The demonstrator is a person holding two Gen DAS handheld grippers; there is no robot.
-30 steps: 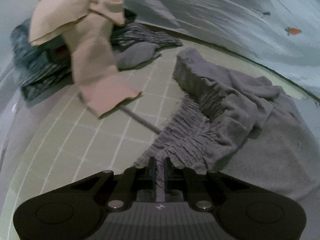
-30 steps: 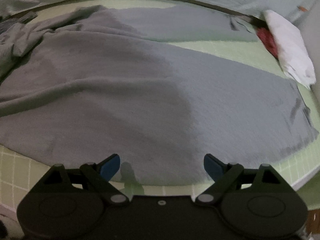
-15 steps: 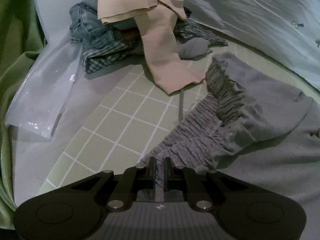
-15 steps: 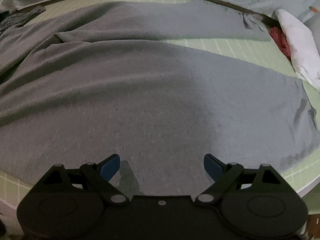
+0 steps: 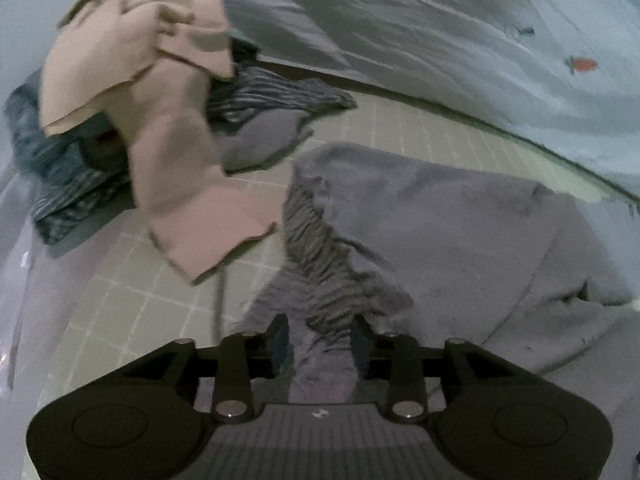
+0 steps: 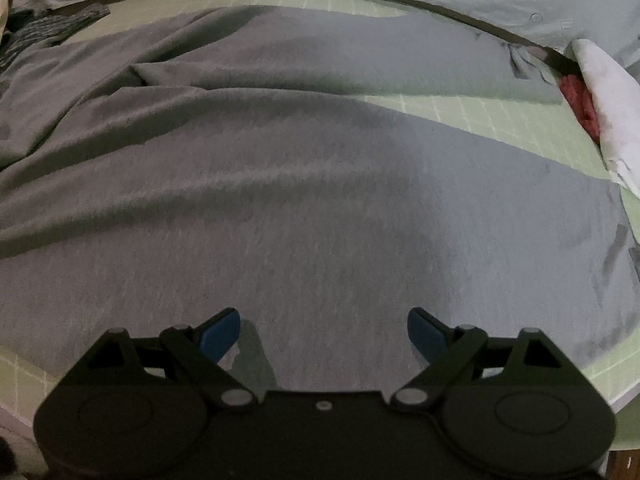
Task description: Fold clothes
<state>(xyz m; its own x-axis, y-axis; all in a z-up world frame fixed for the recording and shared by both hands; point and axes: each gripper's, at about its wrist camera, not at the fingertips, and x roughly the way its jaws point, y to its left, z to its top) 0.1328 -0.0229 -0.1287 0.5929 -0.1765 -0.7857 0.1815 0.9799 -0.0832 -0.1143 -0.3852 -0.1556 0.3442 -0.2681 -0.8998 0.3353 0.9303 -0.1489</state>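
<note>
Opening left gripper [image 5: 320,338] jaws – grey trousers [image 5: 420,216] between; right gripper [image 6: 323,330] wide.

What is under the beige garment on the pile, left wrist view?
The beige garment drapes over denim, a striped dark cloth and a grey piece. Whatever lies deeper in the pile is covered.

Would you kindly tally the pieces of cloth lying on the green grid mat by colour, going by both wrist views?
Grey: 2, the big grey garment and a small grey piece
Beige: 1, the beige garment
Dark striped or checked blue: at least 1, in the pile; blurred, so the count is uncertain
White: 1, white cloth
Red: 1, red cloth
Total: 6
</note>
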